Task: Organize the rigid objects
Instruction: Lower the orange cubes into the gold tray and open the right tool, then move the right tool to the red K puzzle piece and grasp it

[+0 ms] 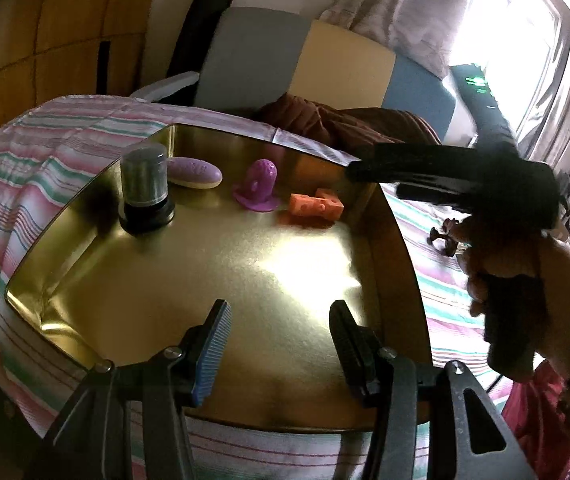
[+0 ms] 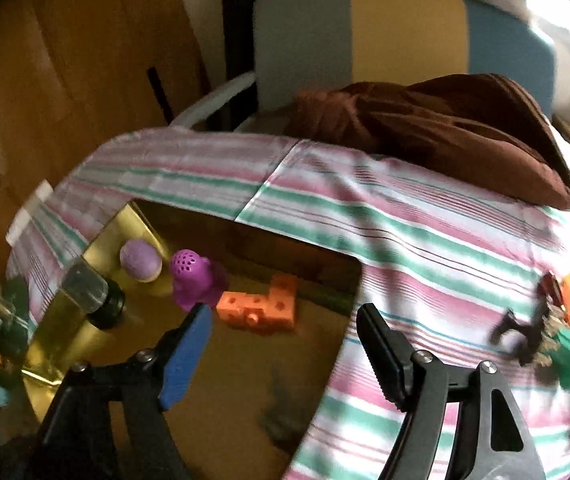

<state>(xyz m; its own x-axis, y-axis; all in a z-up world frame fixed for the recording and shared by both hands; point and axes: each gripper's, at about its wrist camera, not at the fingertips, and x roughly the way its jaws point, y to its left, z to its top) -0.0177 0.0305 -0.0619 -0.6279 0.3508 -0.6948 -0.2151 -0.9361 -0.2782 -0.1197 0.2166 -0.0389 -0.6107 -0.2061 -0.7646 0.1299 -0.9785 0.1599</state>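
Observation:
A gold metal tray lies on a striped bedspread. In it are a clear-capped dark cylinder, a purple oval piece, a purple perforated toy and orange blocks. My left gripper is open and empty over the tray's near part. My right gripper is open and empty over the tray's right rim; it also shows in the left wrist view, above the tray's far right corner. In the right wrist view, the orange blocks and purple toy lie just ahead.
Several small loose toys lie on the bedspread to the right of the tray; a small dark one shows in the left wrist view. A brown cloth is bunched at the far edge. A padded chair back stands behind.

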